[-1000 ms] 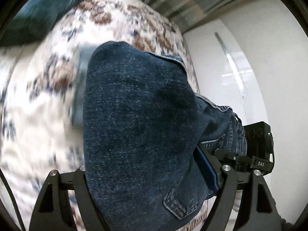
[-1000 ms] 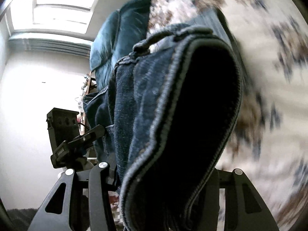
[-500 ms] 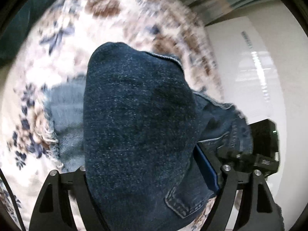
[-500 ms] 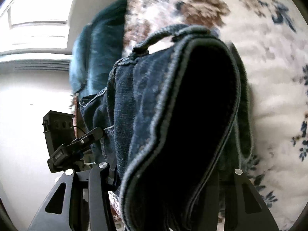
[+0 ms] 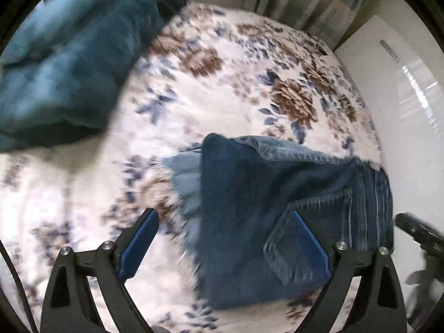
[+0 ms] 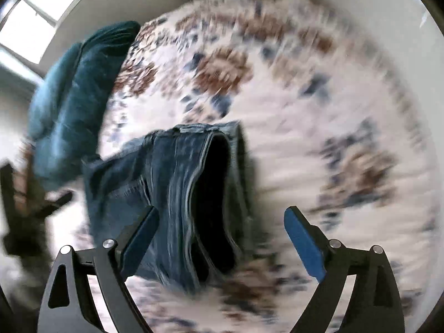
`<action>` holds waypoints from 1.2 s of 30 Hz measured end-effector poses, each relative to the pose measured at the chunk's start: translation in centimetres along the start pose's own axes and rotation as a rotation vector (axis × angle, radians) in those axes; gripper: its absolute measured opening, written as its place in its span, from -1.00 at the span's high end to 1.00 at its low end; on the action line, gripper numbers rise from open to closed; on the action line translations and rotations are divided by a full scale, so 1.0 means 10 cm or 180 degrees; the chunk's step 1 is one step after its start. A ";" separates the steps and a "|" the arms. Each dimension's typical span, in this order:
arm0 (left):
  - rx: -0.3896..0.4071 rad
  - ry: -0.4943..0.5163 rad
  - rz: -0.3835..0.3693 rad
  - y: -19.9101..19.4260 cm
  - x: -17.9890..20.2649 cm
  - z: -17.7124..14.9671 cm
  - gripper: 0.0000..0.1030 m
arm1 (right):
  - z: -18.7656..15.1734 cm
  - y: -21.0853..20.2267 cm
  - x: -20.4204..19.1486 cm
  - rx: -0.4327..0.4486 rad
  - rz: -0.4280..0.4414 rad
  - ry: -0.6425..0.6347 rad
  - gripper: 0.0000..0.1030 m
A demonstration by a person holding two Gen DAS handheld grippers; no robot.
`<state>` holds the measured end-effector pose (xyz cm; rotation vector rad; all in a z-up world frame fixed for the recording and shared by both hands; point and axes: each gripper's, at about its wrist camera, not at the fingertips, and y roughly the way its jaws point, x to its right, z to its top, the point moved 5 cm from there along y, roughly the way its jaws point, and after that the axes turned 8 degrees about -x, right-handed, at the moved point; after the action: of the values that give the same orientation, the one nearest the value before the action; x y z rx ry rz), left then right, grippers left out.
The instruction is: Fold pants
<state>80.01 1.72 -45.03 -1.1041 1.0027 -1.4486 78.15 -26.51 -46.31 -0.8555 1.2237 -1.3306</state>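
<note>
Folded blue jeans (image 5: 266, 208) lie on a floral bedspread (image 5: 211, 91), back pocket up, with a frayed hem poking out at their left. My left gripper (image 5: 224, 238) hovers over them; its jaws are opening, the pads clear of the denim below. In the right wrist view the jeans (image 6: 177, 194) show their waistband edge and a dark opening. My right gripper (image 6: 222, 236) also has its jaws opening wide above the cloth, pressing on nothing. The other gripper's black body (image 5: 416, 236) shows at the right edge of the left wrist view.
A teal blanket (image 5: 63, 63) is heaped on the bed at the upper left, also the teal blanket (image 6: 77, 91) in the right view. A white wall or cabinet (image 5: 410, 105) runs along the bed's right side. Curtains (image 5: 299, 2) hang behind the bed.
Both grippers held the jeans up close a second ago; now both have let go and pulled back, and the jeans lie folded on the bedspread.
</note>
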 end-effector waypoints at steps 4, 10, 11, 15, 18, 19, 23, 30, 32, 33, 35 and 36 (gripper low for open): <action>0.0171 0.0042 0.0455 -0.26 0.06 -0.39 -0.86 | -0.47 -0.42 -0.17 0.0291 -0.0528 -0.0139 -0.82; 0.0280 -0.0058 0.0489 -0.87 0.20 -0.97 -0.86 | -1.15 -1.16 -0.25 0.0394 -0.0547 -0.0074 -0.83; 0.0310 -0.0065 0.0492 -0.97 0.23 -1.03 -0.86 | -1.23 -1.27 -0.28 0.0433 -0.0549 -0.0088 -0.82; 0.0509 0.0013 0.0527 -1.54 0.38 -1.34 -0.86 | -1.61 -1.94 -0.37 0.0669 -0.0589 -0.0192 -0.83; 0.0668 0.0076 0.0587 -2.00 0.50 -1.60 -0.86 | -1.92 -2.43 -0.42 0.0785 -0.0571 -0.0242 -0.83; 0.0716 0.0095 0.0570 -2.20 0.55 -1.71 -0.86 | -2.04 -2.61 -0.43 0.0828 -0.0565 -0.0243 -0.83; 0.0854 0.0120 0.0556 -2.76 0.67 -2.06 -0.86 | -2.48 -3.26 -0.48 0.0955 -0.0485 -0.0301 -0.83; 0.1025 0.0013 0.0405 -3.59 0.82 -2.66 -0.86 | -3.24 -4.22 -0.59 0.1132 -0.0431 -0.0443 -0.83; 0.1099 -0.0002 0.0370 -3.81 0.86 -2.82 -0.86 | -3.45 -4.48 -0.61 0.1190 -0.0405 -0.0479 -0.83; 0.1120 0.0004 0.0380 -3.89 0.87 -2.87 -0.86 | -3.53 -4.58 -0.61 0.1203 -0.0389 -0.0481 -0.83; 0.1169 0.0017 0.0382 -4.07 0.89 -3.00 -0.86 | -3.66 -4.75 -0.61 0.1238 -0.0364 -0.0471 -0.83; 0.1186 0.0027 0.0405 -4.12 0.90 -3.04 -0.86 | -3.72 -4.85 -0.60 0.1265 -0.0344 -0.0460 -0.83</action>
<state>40.45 -0.30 -11.33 -0.7513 0.7543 -1.4635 32.06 -19.21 -6.38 -0.7230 0.7730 -1.5063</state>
